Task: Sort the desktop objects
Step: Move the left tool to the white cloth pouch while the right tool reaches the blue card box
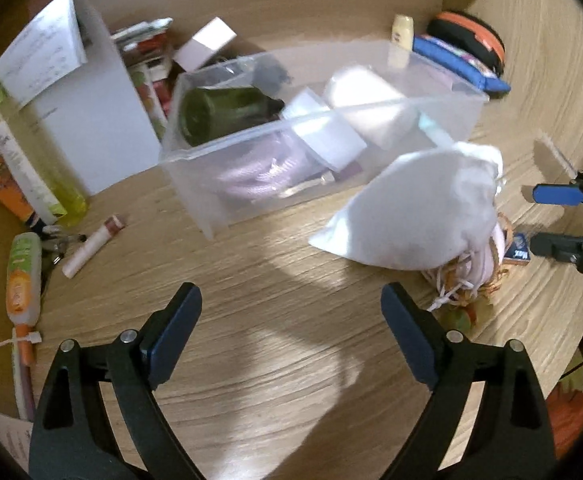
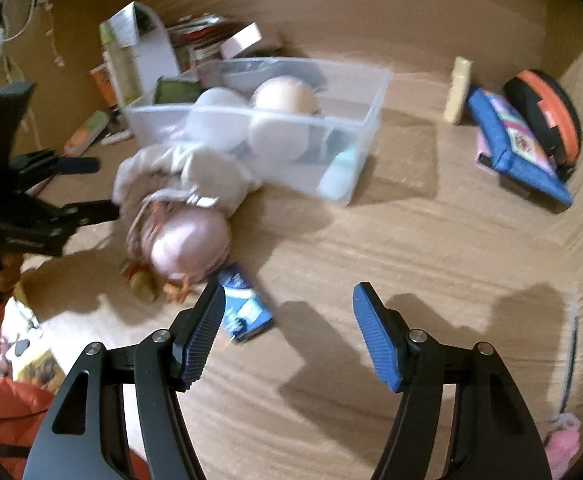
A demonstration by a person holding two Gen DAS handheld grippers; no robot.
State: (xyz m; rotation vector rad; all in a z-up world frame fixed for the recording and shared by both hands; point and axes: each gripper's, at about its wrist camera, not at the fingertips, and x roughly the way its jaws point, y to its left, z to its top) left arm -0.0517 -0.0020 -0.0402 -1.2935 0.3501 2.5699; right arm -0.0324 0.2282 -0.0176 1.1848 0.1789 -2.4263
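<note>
A clear plastic bin (image 1: 195,164) stands on the wooden desk and holds a dark green cup (image 1: 215,110), white pouches and lilac cloth; it also shows in the right wrist view (image 2: 375,92). A white drawstring bag (image 1: 415,212) lies right of the bin on a pile with a pink pouch (image 2: 187,240) and twine. A small blue box (image 2: 245,312) lies by the pile. My left gripper (image 1: 291,320) is open and empty, hovering in front of the bin. My right gripper (image 2: 289,320) is open and empty, its left finger (image 2: 203,332) over the blue box.
A white box (image 1: 103,120), a yellow-green bottle (image 1: 35,168), tubes and a lip balm (image 1: 91,246) lie at the left. A blue pencil case (image 2: 519,148), an orange-black round case (image 2: 547,116) and a cream bottle (image 2: 457,90) sit at the back right. Orange fabric (image 2: 3,412) lies at the near left.
</note>
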